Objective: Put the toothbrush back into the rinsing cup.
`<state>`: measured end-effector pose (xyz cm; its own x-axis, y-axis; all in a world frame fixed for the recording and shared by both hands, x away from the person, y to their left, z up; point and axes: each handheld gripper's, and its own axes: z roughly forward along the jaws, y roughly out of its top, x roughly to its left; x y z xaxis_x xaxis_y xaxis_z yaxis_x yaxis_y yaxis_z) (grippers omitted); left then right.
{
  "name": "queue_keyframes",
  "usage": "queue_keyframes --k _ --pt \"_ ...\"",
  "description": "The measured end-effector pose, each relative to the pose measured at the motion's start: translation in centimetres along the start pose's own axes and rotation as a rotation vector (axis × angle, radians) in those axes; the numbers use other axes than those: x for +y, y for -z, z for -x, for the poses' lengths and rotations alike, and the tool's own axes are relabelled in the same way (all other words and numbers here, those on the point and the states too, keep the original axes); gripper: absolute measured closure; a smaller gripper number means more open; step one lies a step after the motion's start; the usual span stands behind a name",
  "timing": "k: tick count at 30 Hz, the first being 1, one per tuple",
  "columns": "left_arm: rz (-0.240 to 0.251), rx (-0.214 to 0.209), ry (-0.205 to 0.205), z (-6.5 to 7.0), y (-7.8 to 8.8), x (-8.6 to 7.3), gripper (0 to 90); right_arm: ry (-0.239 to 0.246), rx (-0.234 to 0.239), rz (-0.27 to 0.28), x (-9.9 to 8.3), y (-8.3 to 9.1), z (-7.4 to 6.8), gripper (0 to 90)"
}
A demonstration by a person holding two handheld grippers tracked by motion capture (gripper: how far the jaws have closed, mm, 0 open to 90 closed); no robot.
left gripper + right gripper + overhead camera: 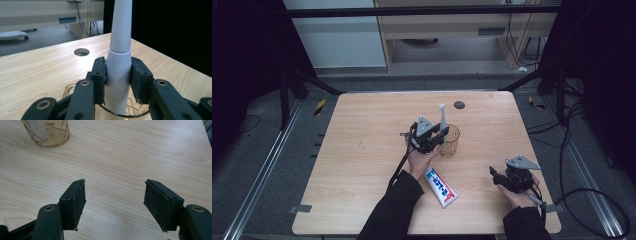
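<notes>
Near the right edge the right gripper (493,176) rests on the table (362,160), jaws wide apart with nothing between them. A toothpaste tube (441,187) lies left of it. Farther in, mid-table, the left gripper (118,72) clamps a white electric toothbrush (119,55) — upright, its base inside the amber glass cup (449,141).

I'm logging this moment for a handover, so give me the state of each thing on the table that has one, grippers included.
Electric toothbrush: upright, lower end inside the cup, clamped between the left gripper's pads.
Amber glass cup: upright on the table, toothbrush standing in it.
Toothpaste tube: lying flat on the table, untouched.
Left gripper: shut on the toothbrush.
Right gripper: open, nothing between its jaws, low over bare table.
</notes>
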<state>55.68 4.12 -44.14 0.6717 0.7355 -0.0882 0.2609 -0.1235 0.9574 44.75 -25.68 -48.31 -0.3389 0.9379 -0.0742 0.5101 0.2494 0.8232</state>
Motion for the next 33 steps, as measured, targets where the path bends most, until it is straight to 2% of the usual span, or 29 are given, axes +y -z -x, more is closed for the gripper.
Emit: queue_keyframes --k 7,12,18,29,33 --pt "-0.003 -0.012 0.006 0.1 -0.2 -0.1 65.1 -0.008 0.005 -0.005 0.0 0.0 0.0 33.2" --pt "-0.020 -0.017 -0.001 0.3 -0.4 -0.3 63.2 -0.009 0.005 -0.005 0.0 0.0 0.0 33.1" --pt "-0.017 -0.016 -0.006 0.4 -0.4 -0.3 61.1 -0.010 0.006 -0.006 0.0 0.0 -0.1 33.1" --pt "-0.028 -0.017 -0.011 0.3 0.2 -0.2 54.3 -0.010 0.003 -0.007 0.1 0.0 -0.1 32.7" --pt "-0.038 -0.019 -0.024 0.2 0.7 -0.1 52.4 -0.008 0.002 -0.004 0.1 0.0 -0.2 32.4"
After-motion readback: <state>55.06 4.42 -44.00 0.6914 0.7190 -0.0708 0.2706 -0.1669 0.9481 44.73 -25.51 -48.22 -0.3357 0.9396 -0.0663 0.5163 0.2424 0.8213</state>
